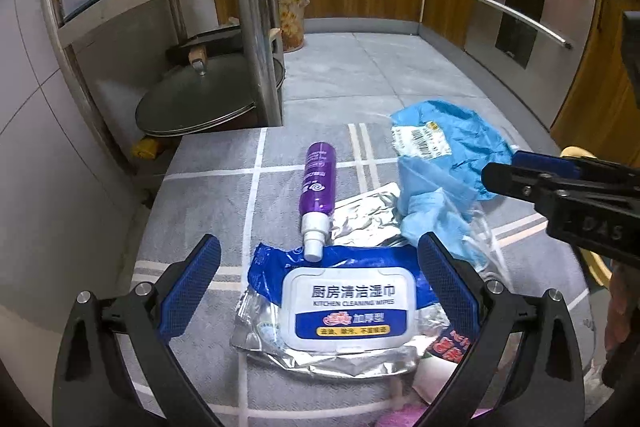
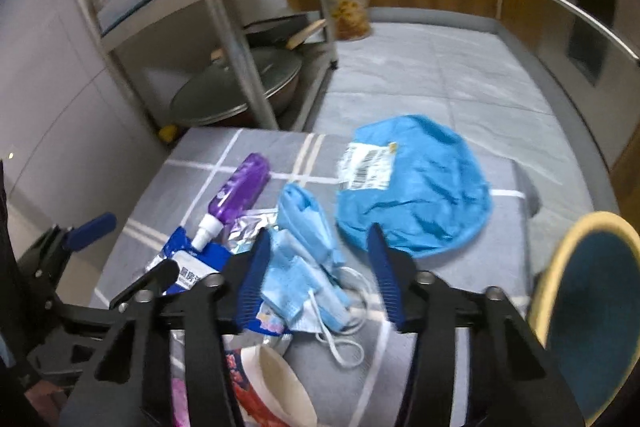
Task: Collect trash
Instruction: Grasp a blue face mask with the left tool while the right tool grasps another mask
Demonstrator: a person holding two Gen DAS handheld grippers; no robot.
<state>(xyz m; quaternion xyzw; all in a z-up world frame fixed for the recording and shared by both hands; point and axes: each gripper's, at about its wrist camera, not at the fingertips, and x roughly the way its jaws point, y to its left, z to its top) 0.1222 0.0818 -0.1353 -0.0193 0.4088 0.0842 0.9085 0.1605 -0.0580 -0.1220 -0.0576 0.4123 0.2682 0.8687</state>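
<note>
Trash [image 1: 347,311] litters the grey mat [image 1: 208,163]; left tool [image 1: 320,291] wide, right tool [image 2: 320,267] partly open, both empty.

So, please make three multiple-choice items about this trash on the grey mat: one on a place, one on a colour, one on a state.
1. Where does the white nozzle of the purple plastic spray bottle point?
A. at the blue-and-white wipes packet
B. at the metal rack
C. at the patterned bin

2. What colour is the crumpled plastic bag with a barcode label?
A. red
B. blue
C. yellow

3. How does the left gripper stand?
A. shut on the bottle
B. shut on the bag
C. open over the wipes packet

Key: 1 A, the nozzle meets the wipes packet. 2 B, it is plainly blue. 3 C, its pads stand apart on either side of the packet.
</note>
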